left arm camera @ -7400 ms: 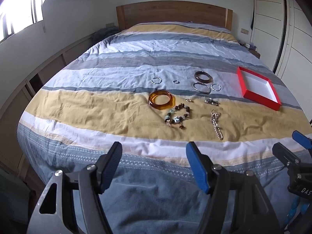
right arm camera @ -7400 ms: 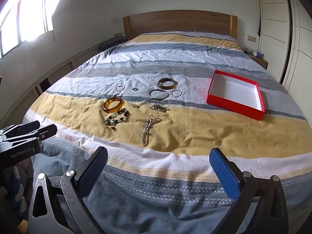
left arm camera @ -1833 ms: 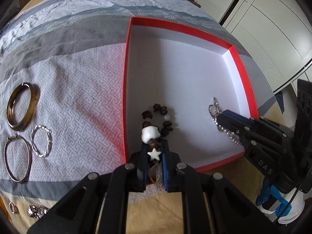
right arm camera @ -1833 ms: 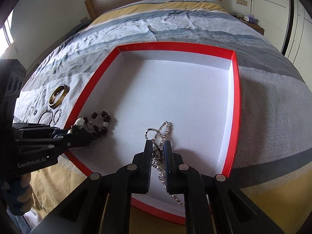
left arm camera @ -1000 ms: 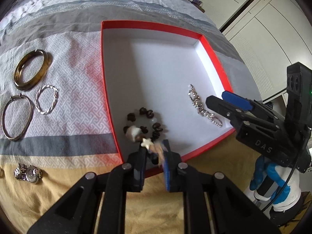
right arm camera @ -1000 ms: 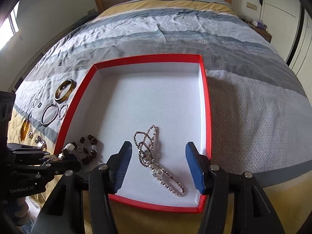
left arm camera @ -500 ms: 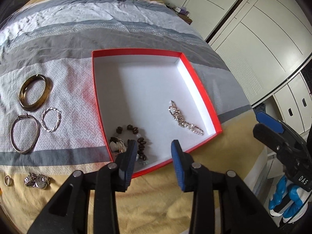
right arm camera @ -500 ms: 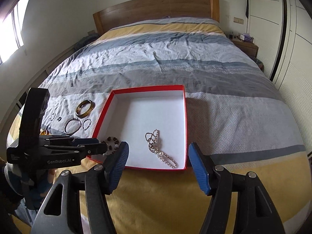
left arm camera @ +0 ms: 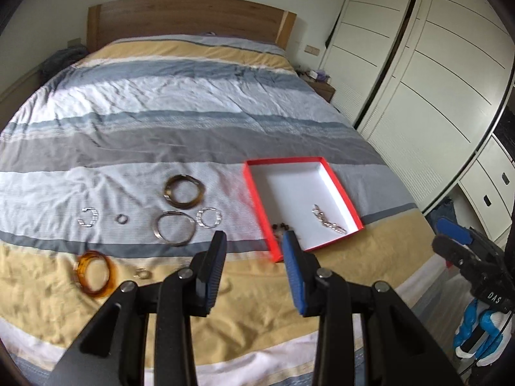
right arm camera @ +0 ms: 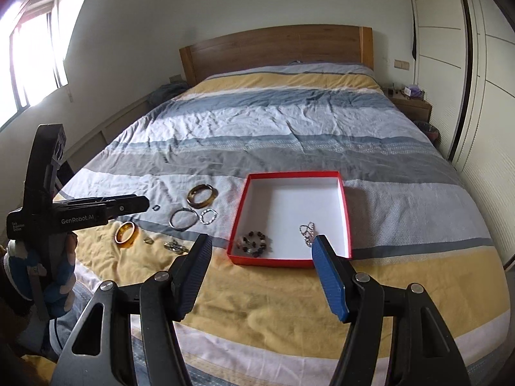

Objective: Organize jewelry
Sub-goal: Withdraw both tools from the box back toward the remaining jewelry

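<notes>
— Looking at the red box (right arm camera: 291,262) on the striped bed (right arm camera: 289,122): what lies in it?
— Two pieces. The beaded bracelet (right arm camera: 252,243) sits in the near left corner of the white floor, the rhinestone chain (right arm camera: 306,232) well apart from it toward the near right side.
— And the rest of the jewelry?
— Out on the cover to the left of the box: a brown bangle (left arm camera: 183,190), a large silver hoop (left arm camera: 174,227) just beside a smaller twisted one (left arm camera: 209,217), an amber bangle (left arm camera: 95,272) on the yellow stripe, plus a few small rings and a clasp piece, too small to tell apart well.
— The left hand-held gripper (left arm camera: 254,270)?
— Released, its jaws have just been opening; nothing between them.
— The right hand-held gripper (right arm camera: 260,276)?
— Also released, jaws just opened wider and bare, above the near edge of the bed.
</notes>
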A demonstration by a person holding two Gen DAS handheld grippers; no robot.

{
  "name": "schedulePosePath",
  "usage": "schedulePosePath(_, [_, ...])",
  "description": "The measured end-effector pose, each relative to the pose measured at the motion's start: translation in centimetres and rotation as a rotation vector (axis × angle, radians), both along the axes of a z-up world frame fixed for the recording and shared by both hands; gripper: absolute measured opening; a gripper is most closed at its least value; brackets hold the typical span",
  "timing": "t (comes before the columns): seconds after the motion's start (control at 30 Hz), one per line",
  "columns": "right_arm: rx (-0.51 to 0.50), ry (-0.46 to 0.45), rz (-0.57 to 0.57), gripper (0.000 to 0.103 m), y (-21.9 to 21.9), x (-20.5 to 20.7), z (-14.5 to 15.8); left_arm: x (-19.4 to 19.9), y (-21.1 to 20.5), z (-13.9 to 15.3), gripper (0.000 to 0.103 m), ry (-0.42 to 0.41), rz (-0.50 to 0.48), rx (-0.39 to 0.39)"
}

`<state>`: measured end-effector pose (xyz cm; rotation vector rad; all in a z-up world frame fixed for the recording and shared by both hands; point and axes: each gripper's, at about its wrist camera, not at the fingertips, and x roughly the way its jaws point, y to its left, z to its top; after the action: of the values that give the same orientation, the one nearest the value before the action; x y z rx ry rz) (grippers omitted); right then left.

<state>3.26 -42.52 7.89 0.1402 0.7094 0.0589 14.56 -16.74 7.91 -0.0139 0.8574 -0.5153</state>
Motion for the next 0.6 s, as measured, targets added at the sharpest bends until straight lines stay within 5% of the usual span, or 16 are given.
schedulePosePath(0.33, [-0.032, -0.144, -0.021, 0.070, 6.4, -5.3, 6.9, -6.6, 16.2, 7.6, 0.034, -0.168, 0.221, 0.048])
schedulePosePath(0.47, [-0.063, -0.231, -0.036, 0.086, 8.7, -8.2, 9.7, -9.2, 20.7, 9.3, 0.034, -0.201, 0.282, 0.038])
schedulePosePath(0.6, [-0.042, -0.274, -0.013, 0.086, 10.3, -9.9, 11.3, -10.9, 23.3, 9.9, 0.034, -0.208, 0.314, 0.050])
